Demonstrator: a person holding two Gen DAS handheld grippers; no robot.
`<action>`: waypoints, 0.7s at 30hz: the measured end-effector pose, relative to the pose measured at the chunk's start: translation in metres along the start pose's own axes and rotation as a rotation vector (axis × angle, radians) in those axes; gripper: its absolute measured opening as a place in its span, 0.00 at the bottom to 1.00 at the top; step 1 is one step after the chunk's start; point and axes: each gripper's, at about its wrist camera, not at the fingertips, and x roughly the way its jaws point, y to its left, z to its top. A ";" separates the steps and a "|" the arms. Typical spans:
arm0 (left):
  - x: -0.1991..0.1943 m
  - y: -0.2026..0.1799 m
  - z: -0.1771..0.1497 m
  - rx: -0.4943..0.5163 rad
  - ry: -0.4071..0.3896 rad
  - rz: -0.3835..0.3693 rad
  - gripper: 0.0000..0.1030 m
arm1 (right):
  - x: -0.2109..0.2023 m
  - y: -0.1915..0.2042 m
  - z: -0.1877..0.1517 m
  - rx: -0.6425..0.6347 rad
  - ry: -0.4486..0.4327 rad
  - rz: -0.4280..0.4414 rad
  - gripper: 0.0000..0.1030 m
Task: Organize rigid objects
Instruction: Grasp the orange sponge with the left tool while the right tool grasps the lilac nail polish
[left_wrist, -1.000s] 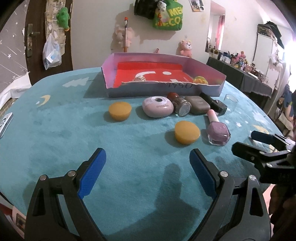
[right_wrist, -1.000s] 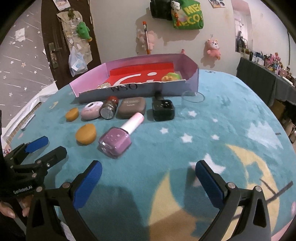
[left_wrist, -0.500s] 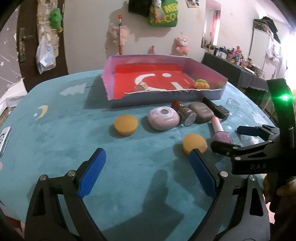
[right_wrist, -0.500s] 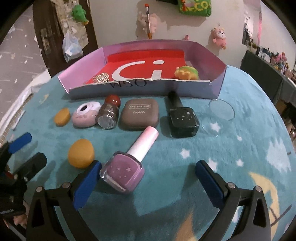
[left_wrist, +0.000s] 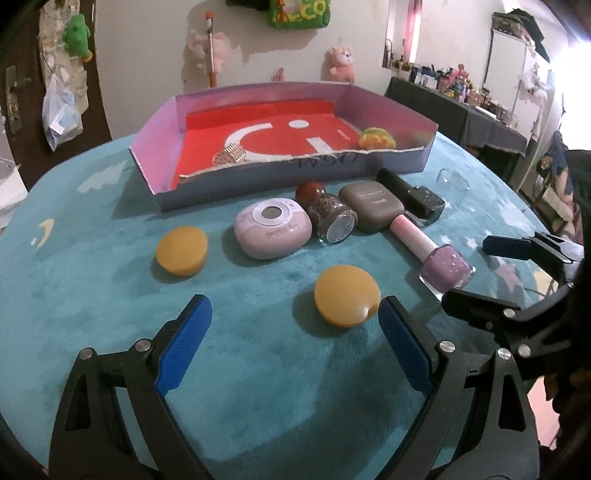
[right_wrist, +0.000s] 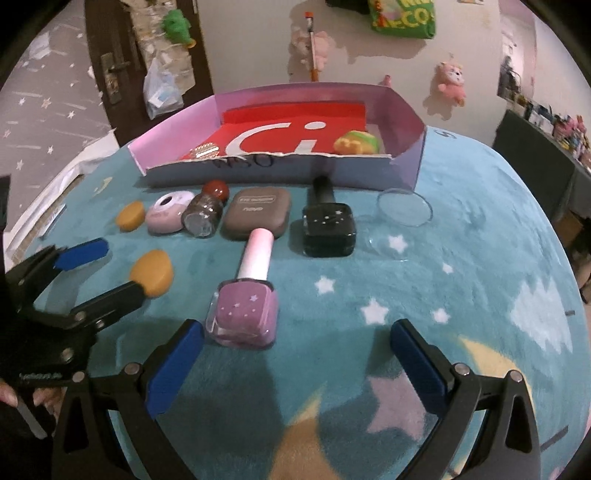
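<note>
Both tongs spread, empty. I'd centre the left gripper (left_wrist: 293, 345) on the near yellow puck (left_wrist: 346, 296), right gripper (right_wrist: 295, 363) squarely across the purple polish bottle (right_wrist: 244, 316).

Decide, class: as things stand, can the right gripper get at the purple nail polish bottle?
Probably yes. The right gripper is open and the purple bottle lies flat just ahead of its left finger, with bare cloth around it. The left gripper sits off to the side by an orange disc, not in the way.

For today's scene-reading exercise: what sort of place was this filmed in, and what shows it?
Most likely a lived-in home room, perhaps a bedroom. Plush toys hang on the wall, a side table is crowded with bottles and trinkets, and nail polish lies on a star-patterned teal cloth.
</note>
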 end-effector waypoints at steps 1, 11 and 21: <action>0.002 0.000 0.001 -0.002 0.007 -0.008 0.90 | 0.000 0.001 0.001 -0.006 -0.003 0.006 0.99; 0.012 0.000 0.008 -0.007 0.049 -0.062 0.76 | 0.005 0.017 0.005 -0.069 -0.022 0.032 0.76; 0.012 -0.014 0.011 0.034 0.034 -0.112 0.35 | 0.009 0.028 0.009 -0.126 -0.039 0.032 0.44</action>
